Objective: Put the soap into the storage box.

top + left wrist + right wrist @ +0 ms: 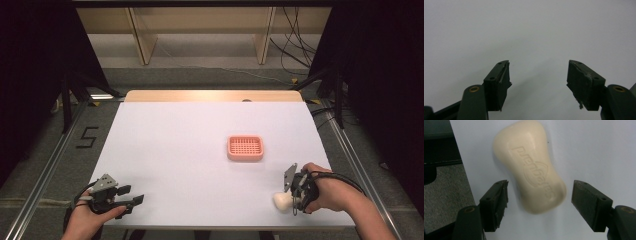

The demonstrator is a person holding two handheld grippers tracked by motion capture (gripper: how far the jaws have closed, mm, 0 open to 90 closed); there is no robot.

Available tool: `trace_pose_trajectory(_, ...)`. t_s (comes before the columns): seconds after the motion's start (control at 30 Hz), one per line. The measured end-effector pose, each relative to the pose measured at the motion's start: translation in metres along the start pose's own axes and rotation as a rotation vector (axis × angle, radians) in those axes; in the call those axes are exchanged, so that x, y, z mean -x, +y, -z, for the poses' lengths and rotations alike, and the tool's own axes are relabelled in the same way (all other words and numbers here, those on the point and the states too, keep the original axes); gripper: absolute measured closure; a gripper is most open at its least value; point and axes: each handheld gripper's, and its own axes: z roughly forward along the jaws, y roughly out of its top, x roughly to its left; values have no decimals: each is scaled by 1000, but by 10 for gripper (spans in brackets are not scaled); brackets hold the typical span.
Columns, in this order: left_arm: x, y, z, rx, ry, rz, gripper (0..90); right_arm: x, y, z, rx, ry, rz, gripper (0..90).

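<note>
Soap, a cream waisted bar with embossed lettering [530, 166], is found lying flat near the white table's [175, 160] front right edge, its near end bracketed untouched by the right gripper's [539, 205] wide-spread jaws, long axis running away from them, while the left gripper [537, 82] is held open and empty far off.

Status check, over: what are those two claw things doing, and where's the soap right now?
Left gripper open, idle. Right gripper open, jaws astride the soap, not pressing. Soap flat on table; path to pink dish clear.
</note>
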Motion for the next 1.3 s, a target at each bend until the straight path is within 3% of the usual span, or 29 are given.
trace_pose_trajectory(0.03, 0, 0, 0, -1, 0, -1, 343, -1, 2, -1, -9, 6, -11, 304)
trace_pose_trajectory(0.13, 0, 0, 0, 4, -1, -1, 343, 0, 6, -5, -16, 11, 33, 312)
trace_pose_trajectory(0.2, 0, 0, 1, -4, -5, -1, 343, -1, 9, -8, -50, 20, 39, 314)
trace_pose_trajectory(0.27, -2, 0, 2, -17, 0, -10, 343, -2, 11, -8, -47, 15, 29, 314)
trace_pose_trajectory(0.5, 0, 0, 1, -2, -3, -2, 344, 0, 17, -13, -44, 31, 76, 330)
trace_pose_trajectory(0.6, -1, 0, 1, -9, -2, -4, 344, -4, 18, -17, -74, 48, 46, 366)
trace_pose_trajectory(0.63, -1, 0, 0, -5, -5, 0, 344, -1, 18, -19, -53, 39, 100, 378)
trace_pose_trajectory(0.73, -2, 1, 1, -25, 4, -19, 344, -1, 18, -21, -62, 53, 107, 431)
trace_pose_trajectory(0.77, -1, 0, 0, -1, -1, -3, 344, -1, 18, -22, -61, 54, 112, 438)
trace_pose_trajectory(0.8, -1, 0, 0, -10, 0, -8, 345, -1, 18, -22, -67, 66, 106, 446)
trace_pose_trajectory(0.83, -1, 0, 0, -4, 1, -4, 345, -4, 18, -21, -94, 72, 59, 452)
trace_pose_trajectory(0.97, 0, 0, 0, -4, -5, -6, 347, 0, 19, -23, -73, 74, 65, 480)
trace_pose_trajectory(1.0, 0, 0, 1, -4, -5, -6, 348, -2, 20, -23, -96, 93, -37, 497)
trace_pose_trajectory(1.1, 0, 0, 0, -3, -5, -6, 349, -2, 20, -23, -95, 92, -83, 502)
trace_pose_trajectory(1.3, -1, 0, 1, -15, -7, -12, 349, -1, 18, -23, -77, 94, -130, 504)
